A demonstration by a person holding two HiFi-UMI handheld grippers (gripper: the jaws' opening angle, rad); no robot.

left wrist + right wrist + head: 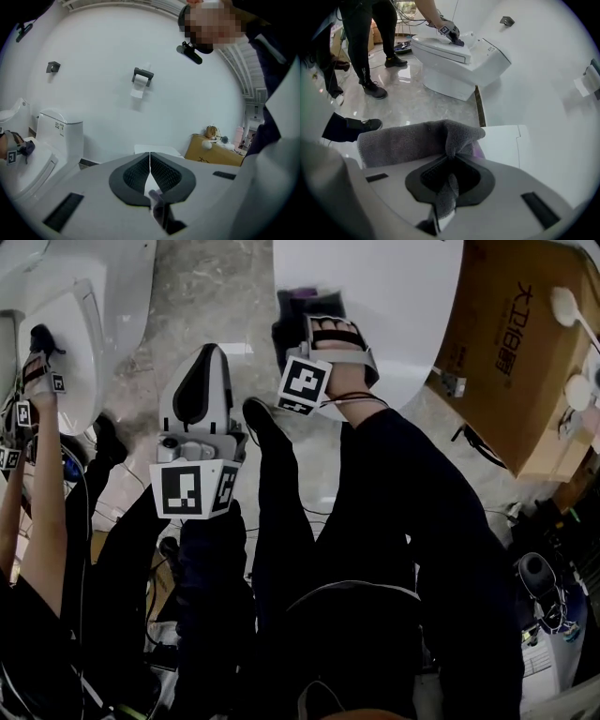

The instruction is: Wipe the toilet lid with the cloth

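Observation:
The white toilet lid point(398, 296) lies at the top of the head view. My right gripper point(328, 326) hangs over its near edge, shut on a grey cloth point(412, 140) that drapes forward from the jaws. In the head view the cloth point(295, 306) shows as a dark patch at the lid's left edge. Beyond the cloth, the right gripper view shows a flat white part of the toilet point(501, 145). My left gripper point(206, 351) is shut with nothing in it, held over the floor left of the lid. In its own view the left gripper point(150, 154) points at the white wall.
At the left stands a second toilet point(70, 343), where another person's hand holds a gripper point(452, 35). A cardboard box point(525, 352) stands right of my toilet. A paper holder point(142, 75) hangs on the wall. Feet and cables point(141, 493) lie on the marble floor point(206, 287).

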